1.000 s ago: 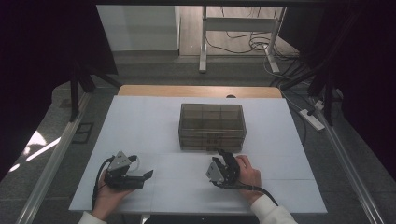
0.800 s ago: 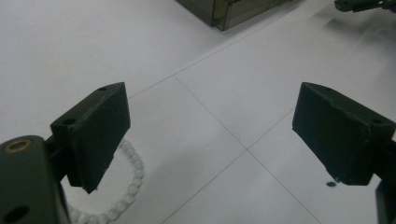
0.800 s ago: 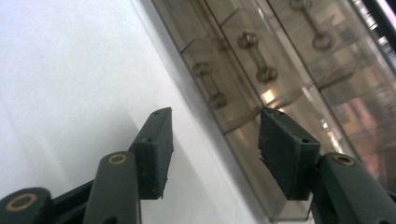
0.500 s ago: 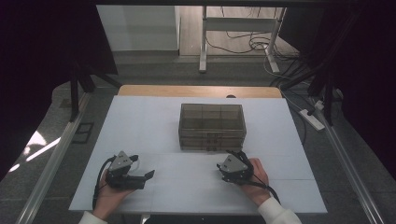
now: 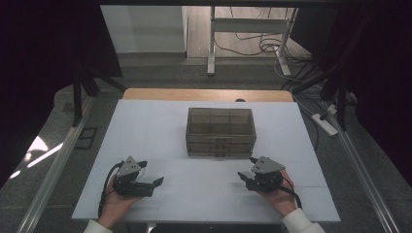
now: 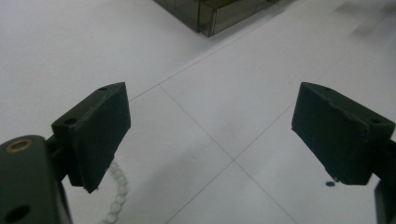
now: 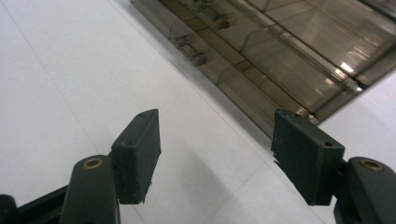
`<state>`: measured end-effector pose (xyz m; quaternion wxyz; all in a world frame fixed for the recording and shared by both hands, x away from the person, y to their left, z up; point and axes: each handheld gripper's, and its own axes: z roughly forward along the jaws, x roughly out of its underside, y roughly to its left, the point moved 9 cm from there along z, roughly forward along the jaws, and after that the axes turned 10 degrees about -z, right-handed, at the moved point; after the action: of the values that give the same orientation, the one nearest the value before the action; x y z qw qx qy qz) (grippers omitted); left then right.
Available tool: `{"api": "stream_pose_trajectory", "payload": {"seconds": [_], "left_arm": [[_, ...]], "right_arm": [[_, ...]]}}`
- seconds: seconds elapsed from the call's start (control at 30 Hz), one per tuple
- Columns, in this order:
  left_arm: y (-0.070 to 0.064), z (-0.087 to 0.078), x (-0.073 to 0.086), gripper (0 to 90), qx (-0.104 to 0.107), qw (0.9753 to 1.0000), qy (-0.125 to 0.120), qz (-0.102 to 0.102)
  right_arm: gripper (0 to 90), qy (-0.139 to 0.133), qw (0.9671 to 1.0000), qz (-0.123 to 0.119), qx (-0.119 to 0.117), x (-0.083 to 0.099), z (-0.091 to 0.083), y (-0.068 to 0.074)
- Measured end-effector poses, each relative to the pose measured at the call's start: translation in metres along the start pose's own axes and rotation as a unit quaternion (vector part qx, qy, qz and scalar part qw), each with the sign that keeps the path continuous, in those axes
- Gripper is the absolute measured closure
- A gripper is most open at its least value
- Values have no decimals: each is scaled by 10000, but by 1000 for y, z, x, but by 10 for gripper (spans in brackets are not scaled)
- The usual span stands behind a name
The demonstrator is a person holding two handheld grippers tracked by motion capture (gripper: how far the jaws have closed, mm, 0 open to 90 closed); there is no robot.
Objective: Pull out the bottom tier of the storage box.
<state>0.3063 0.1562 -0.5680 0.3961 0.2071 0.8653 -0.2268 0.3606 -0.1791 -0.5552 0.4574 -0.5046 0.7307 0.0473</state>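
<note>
A smoked clear plastic organiser box [image 5: 221, 131] with several compartments and small front drawers stands mid-table. My left gripper [image 5: 151, 173] lies near the front left, held by a hand and pointing right, with its jaws wide open. In the left gripper view the left gripper [image 6: 217, 126] has only bare table between its jaws, and a short string of white beads [image 6: 117, 186] lies by one jaw. Front right of the box, my right gripper [image 5: 247, 167] is open. In the right gripper view the right gripper [image 7: 219, 144] faces the box [image 7: 280, 51] and holds nothing.
The white table [image 5: 145, 126] has thin seam lines and a wooden strip along its far edge. A power strip [image 5: 324, 124] and cables lie on the floor to the right. A tiny dark speck [image 6: 330, 183] sits on the table beside the left gripper's jaw.
The right gripper has moved to the right along the front of the box and turned. The left gripper has stayed almost still.
</note>
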Motion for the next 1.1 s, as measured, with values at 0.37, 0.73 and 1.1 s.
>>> {"api": "stream_pose_trajectory", "payload": {"seconds": [0.37,0.73,1.1], "left_arm": [[-10,16,-8,116,67,9999,102,112],[-17,33,-21,120,215,9995,188,146],[-23,62,-36,130,258,9989,334,212]], "right_arm": [[292,-11,9994,337,-9,4,-8,-19],[285,33,9992,403,54,5,-5,-29],[287,205,9987,456,102,13,2,-37]]}}
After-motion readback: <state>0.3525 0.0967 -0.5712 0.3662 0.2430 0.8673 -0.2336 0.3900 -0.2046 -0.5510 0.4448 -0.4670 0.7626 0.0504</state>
